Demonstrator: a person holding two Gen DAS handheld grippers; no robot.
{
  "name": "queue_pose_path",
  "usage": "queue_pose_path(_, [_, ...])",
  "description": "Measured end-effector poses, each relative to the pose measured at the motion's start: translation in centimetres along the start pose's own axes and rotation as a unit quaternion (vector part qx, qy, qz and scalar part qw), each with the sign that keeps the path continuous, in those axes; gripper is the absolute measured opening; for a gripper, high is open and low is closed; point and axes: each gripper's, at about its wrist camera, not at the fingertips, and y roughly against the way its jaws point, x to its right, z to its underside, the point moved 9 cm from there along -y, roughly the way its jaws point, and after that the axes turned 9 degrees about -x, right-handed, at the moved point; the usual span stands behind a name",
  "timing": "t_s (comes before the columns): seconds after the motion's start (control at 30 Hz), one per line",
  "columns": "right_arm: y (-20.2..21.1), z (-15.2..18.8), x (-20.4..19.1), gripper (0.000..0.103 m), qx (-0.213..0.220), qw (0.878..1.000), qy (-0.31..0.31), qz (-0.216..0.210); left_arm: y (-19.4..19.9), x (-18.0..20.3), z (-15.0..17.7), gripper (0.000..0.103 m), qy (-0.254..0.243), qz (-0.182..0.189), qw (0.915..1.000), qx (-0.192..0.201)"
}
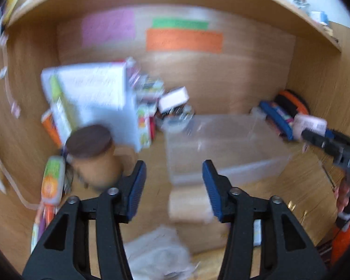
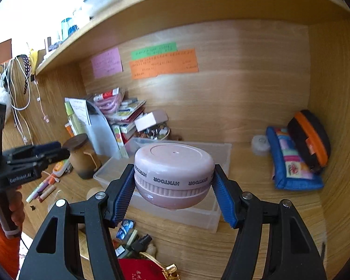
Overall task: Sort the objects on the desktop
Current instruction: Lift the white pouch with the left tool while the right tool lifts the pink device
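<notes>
My right gripper is shut on a round pink HYNTOOR device and holds it above the clear plastic bin. The device also shows in the left wrist view at the far right, in the right gripper's tip. My left gripper is open and empty, above the desk in front of the same bin; that view is blurred. In the right wrist view the left gripper hovers at the left, near a brown jar.
Books and papers are piled at the back left. A blue pouch and a black-orange case lie at the right wall. Markers, small packets and a red pouch litter the front desk. A shelf runs overhead.
</notes>
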Motion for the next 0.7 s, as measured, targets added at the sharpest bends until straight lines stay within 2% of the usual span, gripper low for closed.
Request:
queue_pose_path(0.07, [-0.5,0.3,-0.1,0.061,-0.005,1.0,0.005,0.004,-0.1,-1.6,2.3,0.076,0.012,-0.02,0.9997,-0.01])
queue_pose_path(0.17, [-0.9,0.7,-0.4,0.061,-0.01,1.0,0.014,0.003,-0.5,-3.3,5.6,0.08,0.028,-0.029,0.9985,-0.037])
queue_pose_path(0.3, [-1.5,1.0,-1.0,0.061,-0.015,1.0,0.02,-0.003,-2.1,-3.1,9.6,0.082,0.035,0.007,0.9953,-0.09])
queue_pose_path(0.4, [-2.2,1.3,-1.6,0.061,-0.022,0.999,0.022,-0.007,-3.1,-2.2,10.7,0.088,0.029,0.01,0.9947,-0.099])
queue_pose_path(0.57, [-3.0,1.8,-2.1,0.061,-0.034,0.999,0.02,-0.008,-5.8,-1.8,10.7,0.096,0.044,0.027,0.991,-0.124])
queue_pose_path(0.7, [-3.0,1.8,-2.1,0.061,-0.037,0.999,0.022,-0.003,-6.9,-1.9,10.8,0.097,0.045,0.039,0.989,-0.135])
